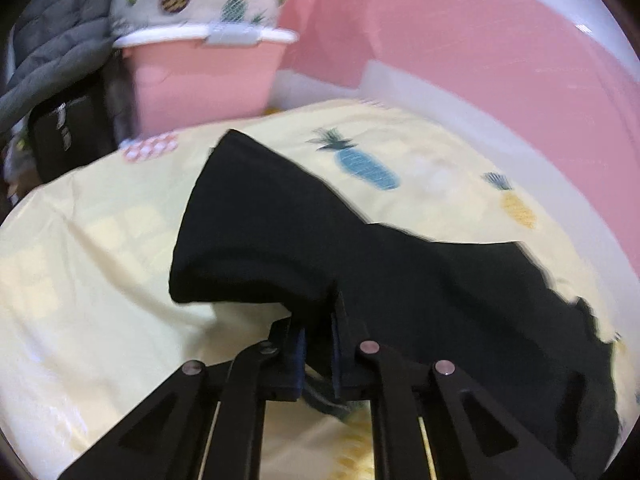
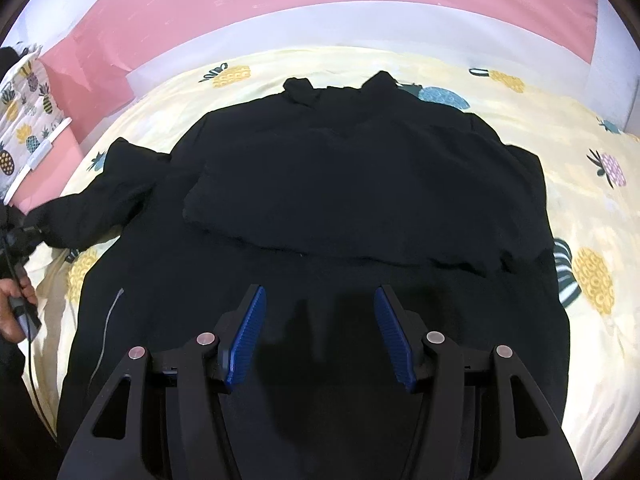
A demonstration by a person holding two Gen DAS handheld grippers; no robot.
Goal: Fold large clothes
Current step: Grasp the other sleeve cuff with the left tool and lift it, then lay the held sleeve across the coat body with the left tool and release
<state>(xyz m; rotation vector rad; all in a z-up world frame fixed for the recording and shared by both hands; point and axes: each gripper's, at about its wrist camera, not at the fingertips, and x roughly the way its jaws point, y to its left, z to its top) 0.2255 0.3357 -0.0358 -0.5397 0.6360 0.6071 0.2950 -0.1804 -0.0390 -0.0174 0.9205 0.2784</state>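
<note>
My left gripper [image 1: 318, 340]: fingers narrow, pinched on a fold of the black garment [image 2: 320, 200]; cloth runs between the pads and drapes off to the right in the left wrist view. My right gripper [image 2: 320, 332]: fingers wide, blue pads [image 2: 246, 336] well apart, nothing between them; it hangs above the garment's lower half.

Garment lies spread on the bed sheet [image 2: 580, 152], collar at the far end, body toward me. One sleeve [image 2: 100, 196] extends left, its end near the left gripper, where a hand [image 2: 16, 304] shows at the left edge of the right wrist view. A thin grey cord [image 2: 106, 332] lies along the near left part of the garment.

Edges: bare sheet shows beyond the collar, and along the right and left sides of the garment. Near hem is hidden under my right gripper.

Surface: pale yellow sheet, pineapple print, lightly wrinkled. Beyond it a white band, then a pink wall [image 2: 280, 0]. At far left, a pink bin [image 1: 200, 76] with a white rim and pineapple-print cloth on top; beside it grey quilted fabric [image 1: 56, 36] and a dark bag [image 1: 72, 136].
</note>
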